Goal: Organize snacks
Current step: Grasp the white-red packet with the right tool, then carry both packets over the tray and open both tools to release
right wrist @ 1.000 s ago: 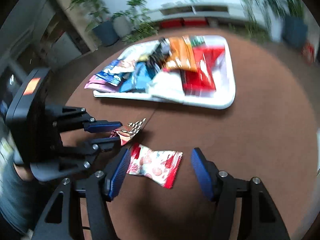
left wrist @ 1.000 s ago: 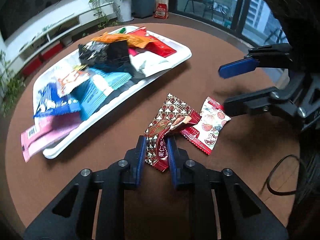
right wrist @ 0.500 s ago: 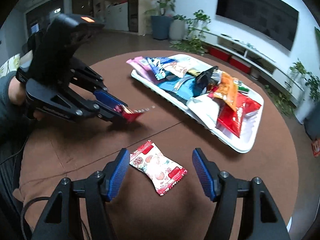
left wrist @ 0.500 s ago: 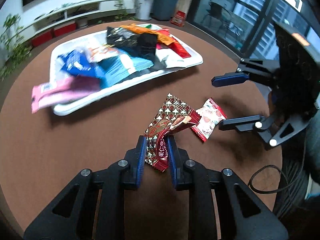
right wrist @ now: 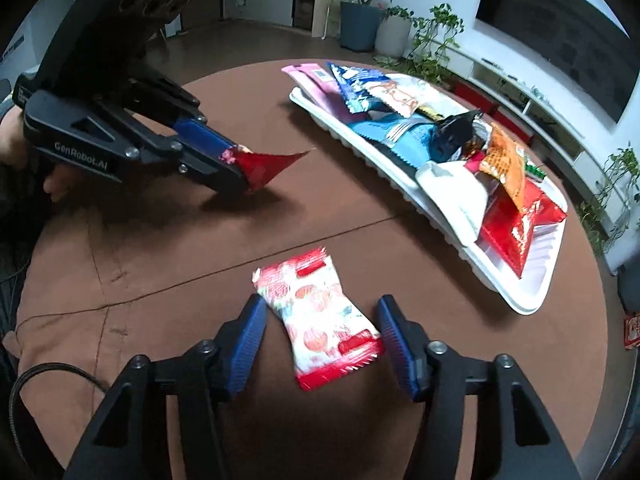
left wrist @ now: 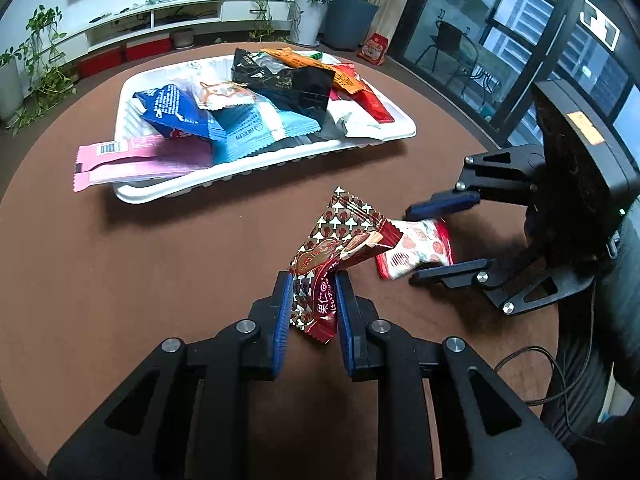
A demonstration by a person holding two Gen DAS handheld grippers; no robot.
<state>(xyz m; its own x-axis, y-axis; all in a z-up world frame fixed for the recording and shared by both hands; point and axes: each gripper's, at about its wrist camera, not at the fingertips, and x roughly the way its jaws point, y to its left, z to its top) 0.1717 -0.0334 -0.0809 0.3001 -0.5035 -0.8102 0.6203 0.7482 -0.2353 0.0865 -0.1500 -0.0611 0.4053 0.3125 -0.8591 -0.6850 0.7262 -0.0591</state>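
Two views of a round brown table (left wrist: pixel 160 260), read left to right from the white ribbed plastic tray (left wrist: pixel 168 192) as landmark. The tray, heaped with mixed snack packets, lies toward the far side of the table; a pink wrapper with a barcode (left wrist: pixel 132 160) overhangs its near-left corner. Nearer than the tray, the left gripper (left wrist: pixel 312 304) has its blue-padded jaws pressed onto the lower end of a dark red foil packet with a white arrowhead print (left wrist: pixel 336 248), which stands clear of the table. Right of that packet, and well short of the tray, a white-and-red pillow packet printed with strawberries (right wrist: pixel 320 320) lies flat on the table between the pads of the right gripper (right wrist: pixel 322 340). Those jaws are closing; in the right wrist view narrow gaps remain on both sides, so the pads do not yet press the packet.

Likely faults: the packet sits askew between the pads, so the closing jaws may catch only a crimped edge and let it slip on lifting, or push it sideways along the smooth table. The foil packet, pinched at one end only, may swing or slide free during carriage to the tray.
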